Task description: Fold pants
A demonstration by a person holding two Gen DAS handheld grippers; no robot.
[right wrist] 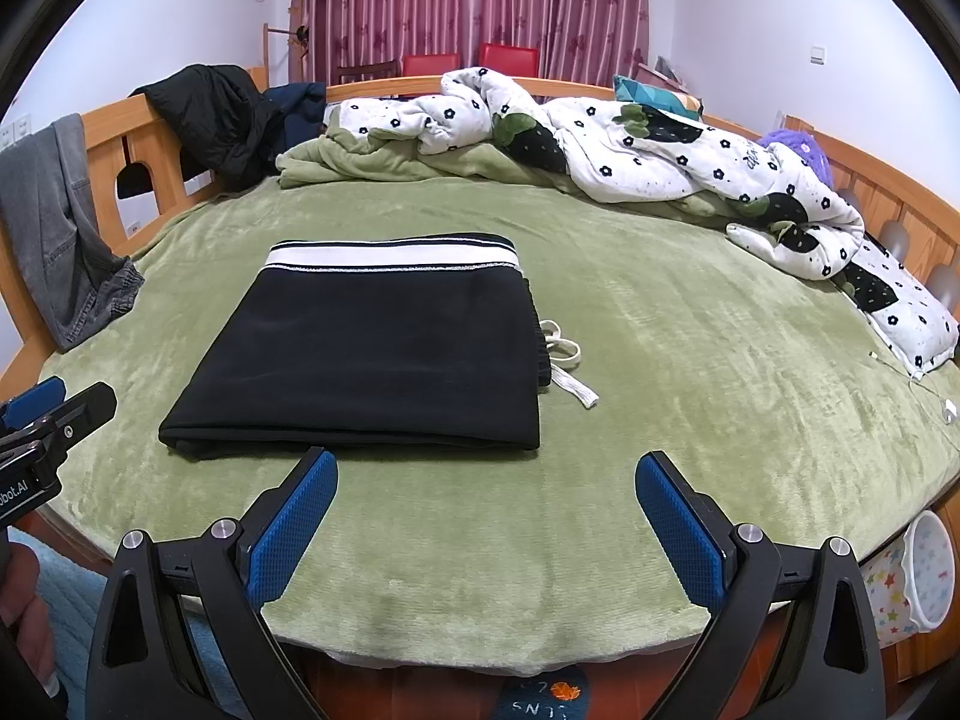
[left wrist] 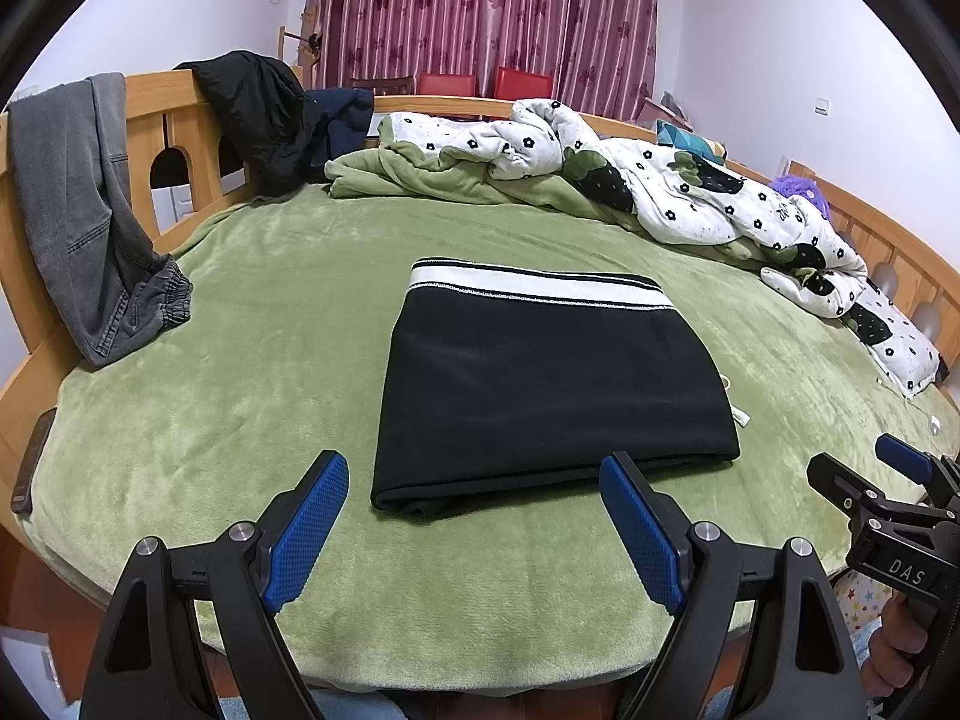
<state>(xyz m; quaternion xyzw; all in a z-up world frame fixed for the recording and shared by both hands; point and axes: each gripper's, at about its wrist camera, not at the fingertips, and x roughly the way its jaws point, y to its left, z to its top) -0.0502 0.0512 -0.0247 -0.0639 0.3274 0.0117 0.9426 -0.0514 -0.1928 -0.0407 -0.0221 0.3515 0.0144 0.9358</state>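
The black pants (left wrist: 540, 384) lie folded into a flat rectangle on the green blanket (left wrist: 270, 324), with a white striped band at the far edge. They also show in the right wrist view (right wrist: 372, 354), where a white drawstring (right wrist: 567, 369) sticks out at the right side. My left gripper (left wrist: 474, 474) is open and empty, just in front of the pants' near edge. My right gripper (right wrist: 486, 471) is open and empty, in front of the pants' near right corner. The right gripper also shows in the left wrist view (left wrist: 858, 474), and the left gripper in the right wrist view (right wrist: 54, 405).
Grey jeans (left wrist: 78, 210) and a dark jacket (left wrist: 258, 114) hang over the wooden bed frame (left wrist: 156, 120) at the left. A crumpled floral quilt (left wrist: 690, 186) lies along the far and right sides. A phone (left wrist: 33, 462) lies at the left edge. A star-patterned bin (right wrist: 918, 576) stands beside the bed.
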